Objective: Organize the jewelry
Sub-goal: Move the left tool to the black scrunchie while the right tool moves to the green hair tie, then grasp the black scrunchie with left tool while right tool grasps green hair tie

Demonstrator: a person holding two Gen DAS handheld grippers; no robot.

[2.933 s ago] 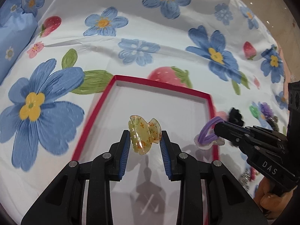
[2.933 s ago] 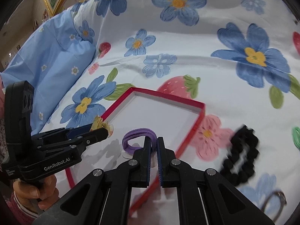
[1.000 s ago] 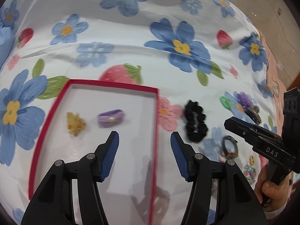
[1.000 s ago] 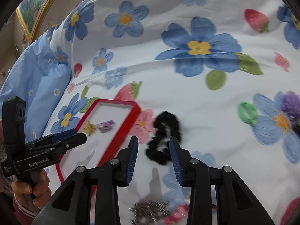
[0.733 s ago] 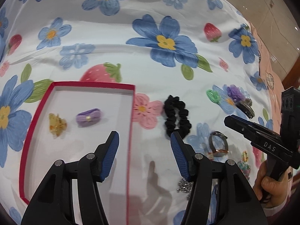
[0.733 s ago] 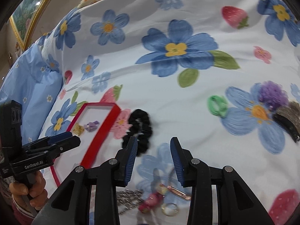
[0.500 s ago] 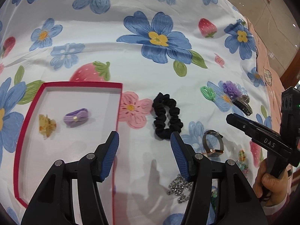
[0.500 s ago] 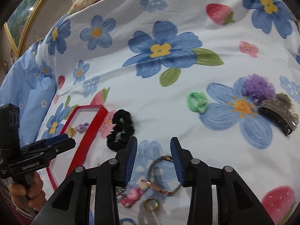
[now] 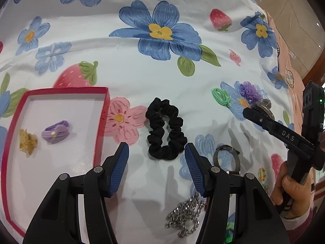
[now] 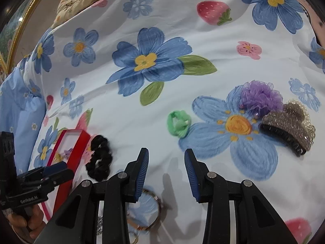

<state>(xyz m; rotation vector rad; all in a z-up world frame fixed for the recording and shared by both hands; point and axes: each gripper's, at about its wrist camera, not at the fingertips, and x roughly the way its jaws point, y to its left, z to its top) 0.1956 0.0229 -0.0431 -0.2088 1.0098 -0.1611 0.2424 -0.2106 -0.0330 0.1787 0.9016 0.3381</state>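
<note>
A red-rimmed box (image 9: pixel 105 109) lies on the floral sheet and holds a yellow claw clip (image 9: pixel 28 141) and a purple hair tie (image 9: pixel 55 132). A black scrunchie (image 9: pixel 165 129) lies just beyond my open, empty left gripper (image 9: pixel 156 155). My right gripper (image 10: pixel 166 158) is open and empty above the sheet. Ahead of it lie a green hair tie (image 10: pixel 179 123), a purple scrunchie (image 10: pixel 261 95) and a glittery claw clip (image 10: pixel 288 129). A bracelet (image 10: pixel 151 211) lies under its left finger. A silver chain (image 9: pixel 185 215) lies by my left gripper.
A blue pillow (image 10: pixel 18 109) lies at the left of the bed. A gold-framed picture (image 10: pixel 12 28) stands behind it. A pink cloth (image 9: pixel 288 65) hangs at the bed's right edge. The right gripper's body (image 9: pixel 284 136) reaches in from the right of the left wrist view.
Both grippers let go of the yellow clip and the purple tie in the box, opened, and swung right. The black scrunchie now lies in front of the left gripper.
</note>
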